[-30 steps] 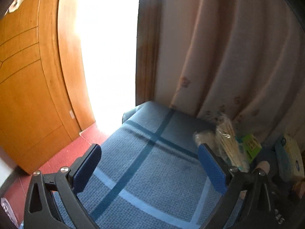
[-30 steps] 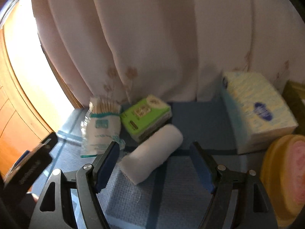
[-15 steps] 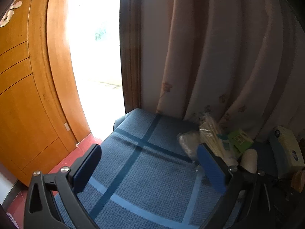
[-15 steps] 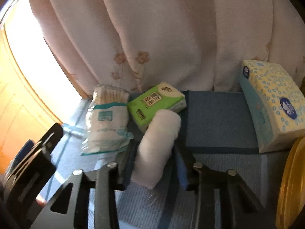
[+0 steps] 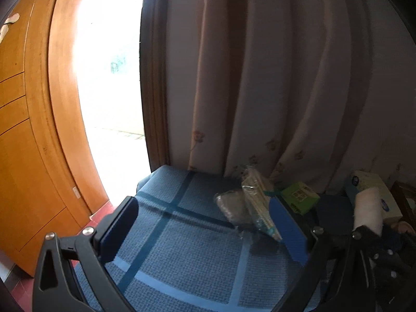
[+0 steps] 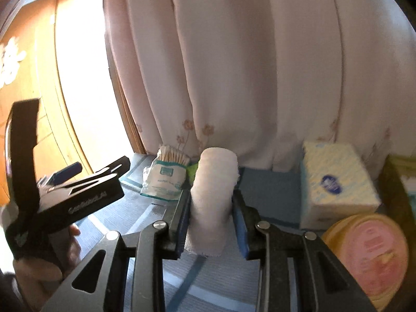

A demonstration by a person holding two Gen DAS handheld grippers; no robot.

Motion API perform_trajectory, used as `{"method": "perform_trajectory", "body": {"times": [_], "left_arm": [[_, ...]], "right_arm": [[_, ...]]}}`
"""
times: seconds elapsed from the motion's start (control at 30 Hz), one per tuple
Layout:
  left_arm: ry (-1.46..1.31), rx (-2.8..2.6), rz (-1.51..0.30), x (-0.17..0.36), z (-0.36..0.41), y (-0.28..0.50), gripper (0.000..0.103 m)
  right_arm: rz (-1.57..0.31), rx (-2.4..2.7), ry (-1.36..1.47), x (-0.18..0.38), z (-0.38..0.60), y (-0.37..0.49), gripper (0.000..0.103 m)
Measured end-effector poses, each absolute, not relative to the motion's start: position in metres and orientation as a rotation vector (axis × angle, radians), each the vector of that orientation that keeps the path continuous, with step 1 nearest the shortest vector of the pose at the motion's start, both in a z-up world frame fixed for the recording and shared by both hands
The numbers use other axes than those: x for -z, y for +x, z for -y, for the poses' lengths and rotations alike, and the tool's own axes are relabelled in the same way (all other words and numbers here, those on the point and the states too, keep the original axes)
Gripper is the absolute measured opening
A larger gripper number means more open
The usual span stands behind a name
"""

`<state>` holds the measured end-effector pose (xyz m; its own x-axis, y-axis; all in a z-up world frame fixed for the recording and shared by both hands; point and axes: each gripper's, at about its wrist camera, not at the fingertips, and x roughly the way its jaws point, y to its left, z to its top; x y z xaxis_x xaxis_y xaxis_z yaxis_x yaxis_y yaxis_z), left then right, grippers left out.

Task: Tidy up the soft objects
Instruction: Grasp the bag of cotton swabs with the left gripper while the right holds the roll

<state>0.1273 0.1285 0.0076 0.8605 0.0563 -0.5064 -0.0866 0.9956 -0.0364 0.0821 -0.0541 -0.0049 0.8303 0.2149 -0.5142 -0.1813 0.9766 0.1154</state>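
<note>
My right gripper (image 6: 211,223) is shut on a white gauze roll (image 6: 213,189) and holds it lifted above the blue checked cloth (image 6: 270,189); the roll also shows in the left wrist view (image 5: 369,210). My left gripper (image 5: 205,231) is open and empty over the blue cloth (image 5: 182,254). A bag of cotton swabs (image 6: 166,174) lies at the back by the curtain, with a green tissue pack (image 5: 300,197) beside it. The swab bag also shows in the left wrist view (image 5: 260,208). A white and yellow tissue pack (image 6: 335,184) stands at the right.
A pale curtain (image 6: 247,65) hangs behind the objects. A wooden door (image 5: 31,130) and a bright doorway are at the left. A yellow round tin with a pink lid (image 6: 371,247) sits at the near right. A small clear bag (image 5: 230,206) lies next to the swabs.
My right gripper closed on the gauze roll and lifted it off the cloth. My left gripper pulled back and tilted up, staying open.
</note>
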Motion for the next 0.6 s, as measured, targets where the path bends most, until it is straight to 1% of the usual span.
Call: {"method": "perform_trajectory", "body": {"times": [0.17,0.27,0.33,0.37,0.4,0.47,0.5,0.6], "left_arm": [[-0.066,-0.026,-0.520,-0.008,-0.122,0.127,0.101],[-0.048,-0.002,-0.528,-0.008,-0.109,0.131,0.098],[-0.015,0.024,-0.553,-0.012,-0.093,0.138,0.098],[-0.001,0.031,-0.566,-0.016,-0.086,0.141,0.092],[0.021,0.036,-0.604,-0.018,-0.077,0.151,0.083],[0.031,0.026,-0.654,-0.018,-0.068,0.168,0.075],[0.033,0.006,-0.688,-0.017,-0.062,0.181,0.072],[0.035,-0.049,-0.792,-0.001,-0.054,0.204,0.069]], "right_arm": [[-0.496,-0.176,0.034,-0.003,0.065,0.070,0.034],[-0.484,-0.166,0.038,-0.005,0.068,0.069,0.034],[-0.477,-0.149,0.050,-0.004,0.073,0.071,0.034],[-0.475,-0.141,0.055,-0.003,0.072,0.076,0.034],[-0.472,-0.134,0.063,-0.003,0.073,0.078,0.034],[-0.470,-0.127,0.075,-0.003,0.077,0.080,0.034],[-0.472,-0.124,0.079,-0.003,0.078,0.081,0.034],[-0.480,-0.123,0.090,-0.002,0.081,0.084,0.034]]}}
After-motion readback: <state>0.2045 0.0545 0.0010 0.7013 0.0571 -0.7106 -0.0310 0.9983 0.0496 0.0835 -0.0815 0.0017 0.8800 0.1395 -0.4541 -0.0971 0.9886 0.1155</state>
